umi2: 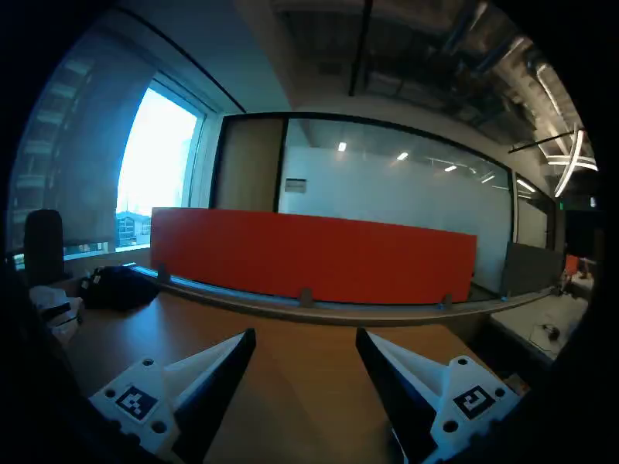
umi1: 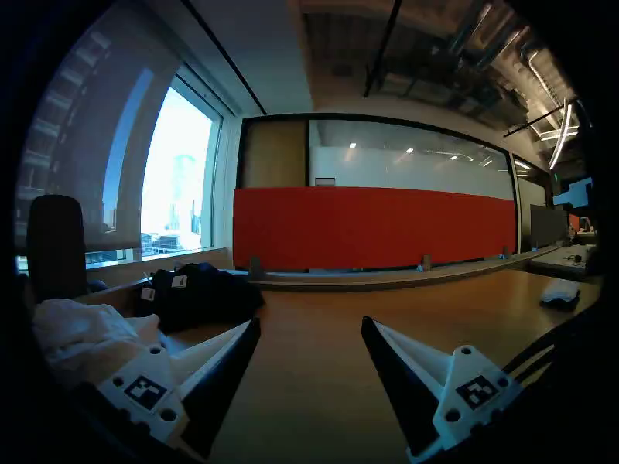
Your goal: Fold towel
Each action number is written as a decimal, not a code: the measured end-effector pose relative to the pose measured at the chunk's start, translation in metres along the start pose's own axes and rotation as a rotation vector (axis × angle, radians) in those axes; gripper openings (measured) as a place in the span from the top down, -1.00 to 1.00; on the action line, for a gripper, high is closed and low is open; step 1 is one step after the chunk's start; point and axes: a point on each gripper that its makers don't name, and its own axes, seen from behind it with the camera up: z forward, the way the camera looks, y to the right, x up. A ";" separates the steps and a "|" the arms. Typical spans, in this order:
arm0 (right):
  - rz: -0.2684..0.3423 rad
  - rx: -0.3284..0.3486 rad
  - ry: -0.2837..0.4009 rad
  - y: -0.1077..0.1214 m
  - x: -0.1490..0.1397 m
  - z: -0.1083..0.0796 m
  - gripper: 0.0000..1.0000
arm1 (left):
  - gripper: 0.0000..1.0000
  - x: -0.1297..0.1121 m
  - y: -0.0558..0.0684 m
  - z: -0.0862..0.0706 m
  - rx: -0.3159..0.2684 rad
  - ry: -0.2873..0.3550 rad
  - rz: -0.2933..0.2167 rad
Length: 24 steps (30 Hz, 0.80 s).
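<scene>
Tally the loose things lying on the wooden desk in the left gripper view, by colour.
White: 2 (crumpled cloth near left, small item far right)
Black: 1 (bundle)
Total: 3

The left gripper (umi1: 310,320) and right gripper (umi2: 305,332) each carry 2 white wedge fingers (umi1: 207,354) with black inner faces, 1 square black-and-white marker (umi1: 145,390) apiece, screw holes (umi1: 157,349) around the marker.
</scene>
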 end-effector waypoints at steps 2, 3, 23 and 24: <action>-0.001 0.001 -0.001 0.000 0.000 0.000 -1.00 | -0.94 -0.001 0.000 0.001 0.001 -0.005 0.007; -0.002 0.000 -0.002 0.000 0.000 0.000 -1.00 | -0.94 -0.002 0.000 0.001 0.001 -0.006 0.008; 0.005 -0.011 -0.016 0.013 -0.012 0.001 -1.00 | -0.94 -0.006 0.002 0.003 -0.008 -0.021 0.008; 0.007 -0.012 -0.016 0.014 -0.013 0.001 -1.00 | -0.94 -0.006 0.001 0.003 -0.007 -0.022 0.008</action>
